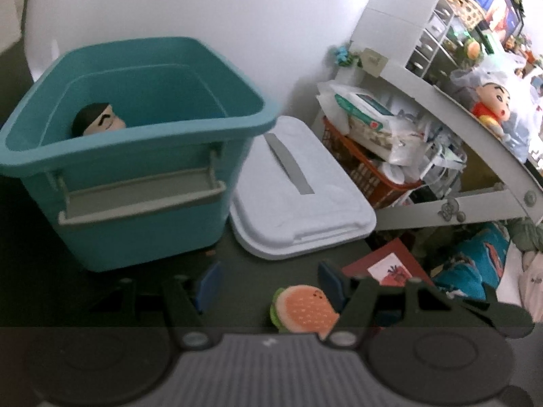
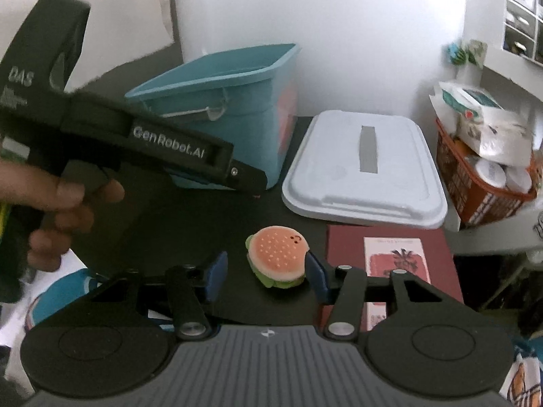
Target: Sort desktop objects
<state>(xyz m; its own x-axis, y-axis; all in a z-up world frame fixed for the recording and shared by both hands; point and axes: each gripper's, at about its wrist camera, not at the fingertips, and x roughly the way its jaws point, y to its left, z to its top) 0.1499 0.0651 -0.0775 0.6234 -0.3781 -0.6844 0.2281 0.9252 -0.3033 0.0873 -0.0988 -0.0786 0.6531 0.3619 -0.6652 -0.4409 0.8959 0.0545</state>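
Reading "GenRobot.AI": left tongs (image 2: 251,186)

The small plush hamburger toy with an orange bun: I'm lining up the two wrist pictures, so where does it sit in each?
Left wrist view: the small plush hamburger toy is at bottom centre, against the right blue finger pad.
Right wrist view: the toy lies low and central on the dark tabletop, between the blue pads, beside the right one.
Shared landmark: the white rectangular lid with a grey strip, behind the toy.
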